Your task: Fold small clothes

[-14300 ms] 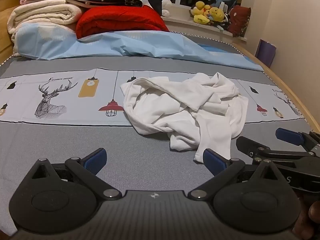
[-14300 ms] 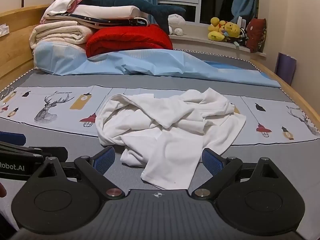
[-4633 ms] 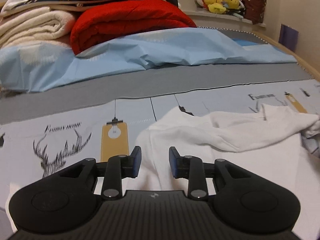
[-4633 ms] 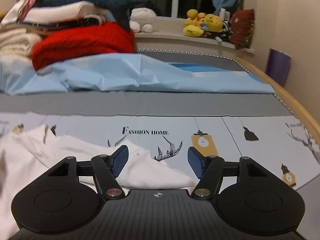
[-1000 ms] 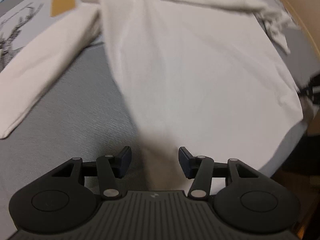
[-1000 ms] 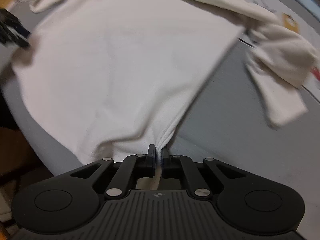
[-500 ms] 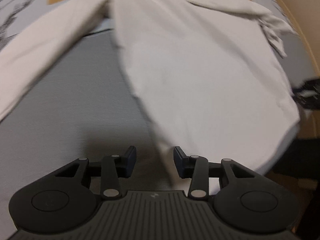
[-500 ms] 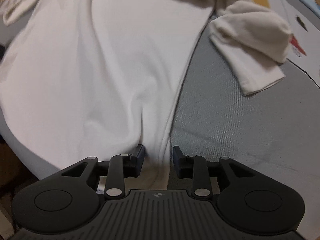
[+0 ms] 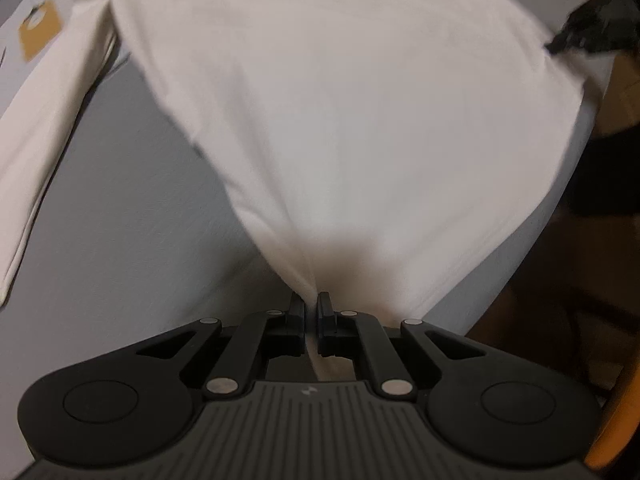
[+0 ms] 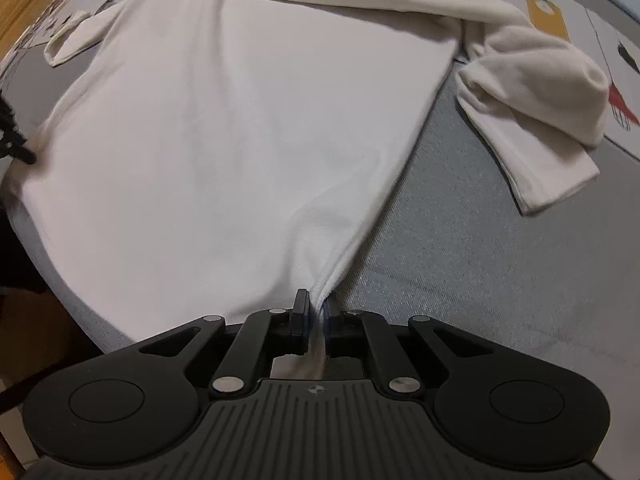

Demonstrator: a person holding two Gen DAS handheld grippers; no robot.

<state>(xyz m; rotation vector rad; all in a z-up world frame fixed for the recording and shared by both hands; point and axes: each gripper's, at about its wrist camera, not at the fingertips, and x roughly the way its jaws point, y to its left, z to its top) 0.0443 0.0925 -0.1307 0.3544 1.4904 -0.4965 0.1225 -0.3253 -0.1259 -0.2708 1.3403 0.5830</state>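
The white long-sleeved shirt [image 10: 240, 128] lies spread flat on the bed [image 10: 500, 280], unfolded. The left tool [image 9: 311, 308] and the right tool [image 10: 318, 316] each pinch a hem corner, the right's jaws closing. The far sleeve [image 10: 532, 120] looks bunched; every fold remains.
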